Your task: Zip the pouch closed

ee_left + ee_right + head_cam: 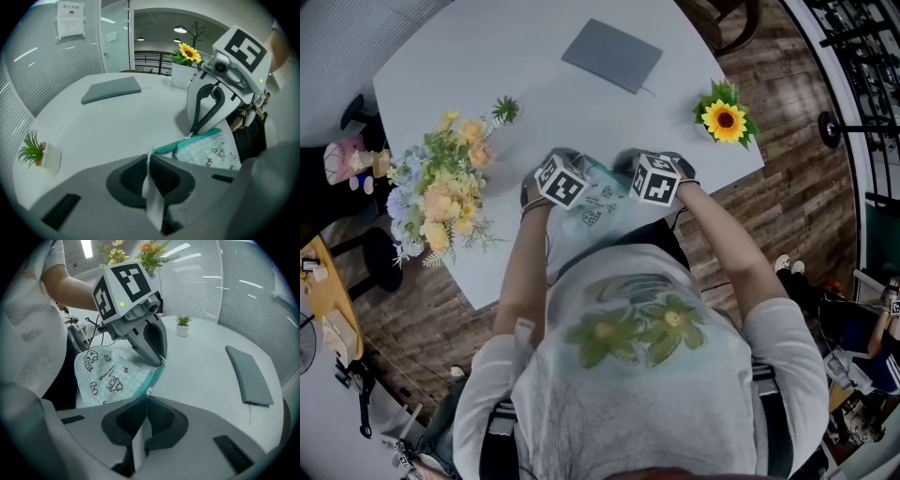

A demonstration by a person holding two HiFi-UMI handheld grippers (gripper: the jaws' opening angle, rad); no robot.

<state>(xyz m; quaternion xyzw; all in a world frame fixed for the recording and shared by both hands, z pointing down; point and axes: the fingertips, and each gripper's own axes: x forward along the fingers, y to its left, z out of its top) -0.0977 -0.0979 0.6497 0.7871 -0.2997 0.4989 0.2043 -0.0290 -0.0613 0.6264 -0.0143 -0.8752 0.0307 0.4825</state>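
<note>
Btwn L claw (pixel 149 158), R claw (pixel 146 398), pouch (pixel 110 373) pinched

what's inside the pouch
No contents show. The pouch is covered by its printed fabric and teal zipper edge, so whether anything is inside cannot be seen.

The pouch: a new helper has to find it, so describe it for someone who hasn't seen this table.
On the white table, look at the near edge, where the left gripper and right gripper meet. The pouch pinched between them is the only printed fabric on it: mint check, black doodles, teal zipper.
</note>
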